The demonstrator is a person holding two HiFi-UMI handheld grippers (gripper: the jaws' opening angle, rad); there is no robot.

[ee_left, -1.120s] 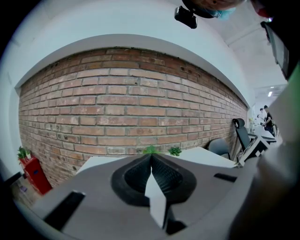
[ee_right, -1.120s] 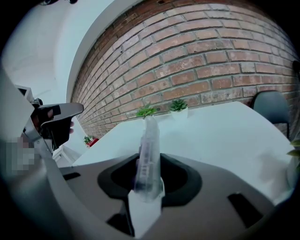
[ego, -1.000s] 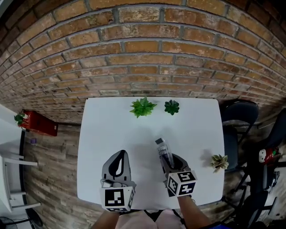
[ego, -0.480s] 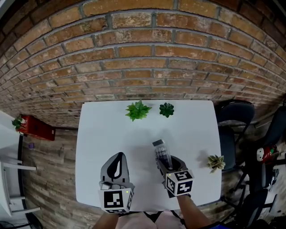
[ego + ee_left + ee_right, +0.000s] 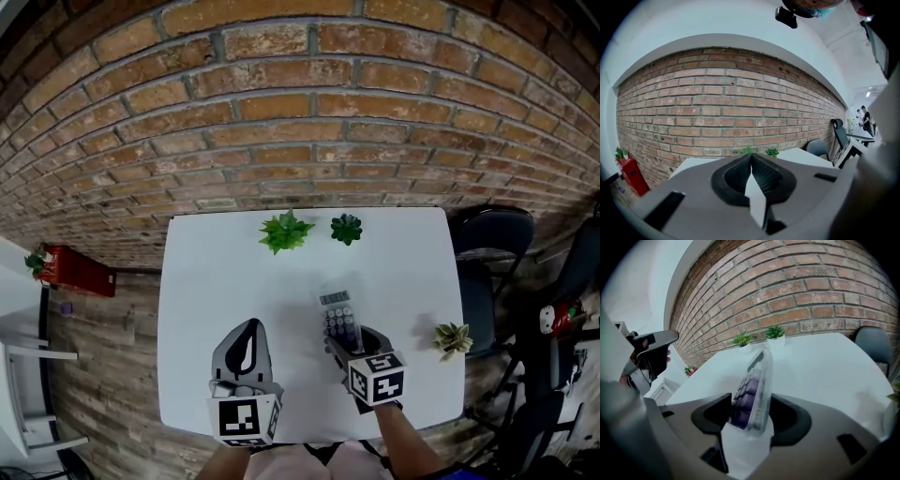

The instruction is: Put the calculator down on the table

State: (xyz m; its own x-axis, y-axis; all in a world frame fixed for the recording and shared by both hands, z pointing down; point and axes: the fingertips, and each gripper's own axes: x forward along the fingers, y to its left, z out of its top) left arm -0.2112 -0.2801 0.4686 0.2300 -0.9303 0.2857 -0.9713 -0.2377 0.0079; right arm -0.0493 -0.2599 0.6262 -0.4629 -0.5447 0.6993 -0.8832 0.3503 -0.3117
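Observation:
The calculator (image 5: 339, 321), clear-cased with dark purple keys, lies nearly flat on the white table (image 5: 216, 272), its near end between the jaws of my right gripper (image 5: 352, 337). In the right gripper view the calculator (image 5: 754, 390) leans toward the right jaw of the right gripper (image 5: 750, 413). A gap shows on its left side, and the jaws are opening. My left gripper (image 5: 251, 323) rests near the table's front edge, left of the calculator, shut and empty. In the left gripper view the left gripper (image 5: 751, 157) shows its tips meeting.
Two small potted plants, one light green (image 5: 284, 231) and one dark green (image 5: 346, 228), stand at the table's far edge by the brick wall. A third pale plant (image 5: 453, 338) sits at the right edge. A dark chair (image 5: 492, 244) stands right of the table.
The calculator has tipped from standing on edge between the right jaws to lying almost flat, keys up. The right jaws have spread apart. The left gripper has stayed still.

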